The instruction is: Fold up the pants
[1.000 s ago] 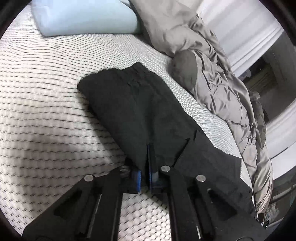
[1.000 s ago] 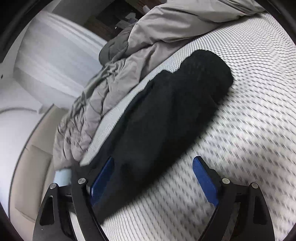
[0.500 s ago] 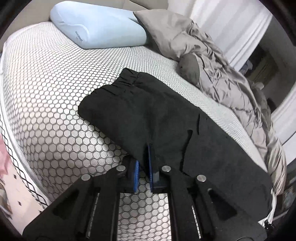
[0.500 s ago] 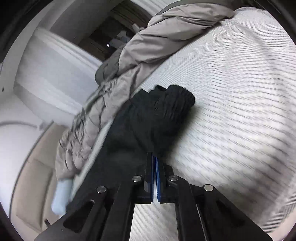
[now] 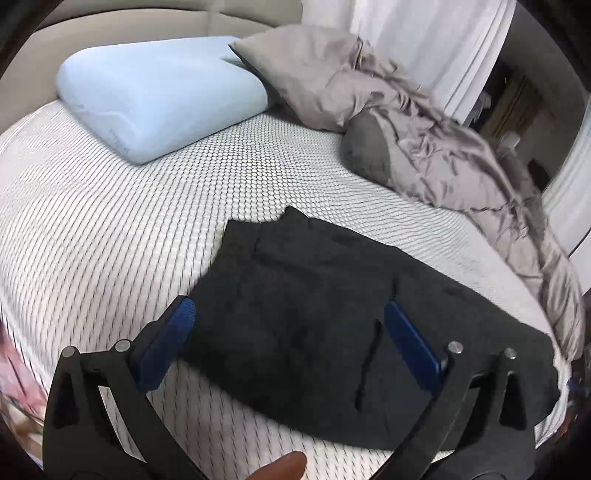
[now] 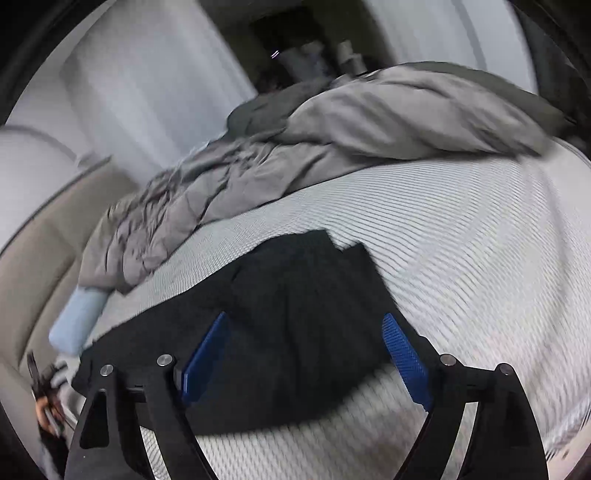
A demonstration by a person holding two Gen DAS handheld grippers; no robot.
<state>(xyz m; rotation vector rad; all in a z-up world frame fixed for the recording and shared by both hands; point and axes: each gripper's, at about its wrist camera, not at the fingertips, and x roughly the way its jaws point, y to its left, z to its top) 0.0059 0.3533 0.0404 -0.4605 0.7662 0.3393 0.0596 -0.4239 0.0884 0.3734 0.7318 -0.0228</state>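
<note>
Black pants (image 5: 325,302) lie flat and folded lengthwise on the white honeycomb-patterned mattress (image 5: 110,236). My left gripper (image 5: 290,314) hovers above the waistband half, its jaws opening wide, blue pads (image 5: 410,343) clear of the cloth. In the right wrist view the same pants (image 6: 295,306) show their leg ends, laid over the rest. My right gripper (image 6: 304,325) hangs over them, jaws opening, nothing pressed between its pads (image 6: 404,356).
A light blue pillow (image 5: 159,92) lies at the head of the bed. A crumpled grey duvet (image 5: 436,147) runs along the far side beside white curtains (image 5: 417,33). A fingertip (image 5: 282,465) shows at the bottom edge. The mattress edge is near the pants.
Both grippers were shut on the pants half a second ago; now both have let go and opened wide. Both have lifted away, and the pants lie flat on the mattress.
</note>
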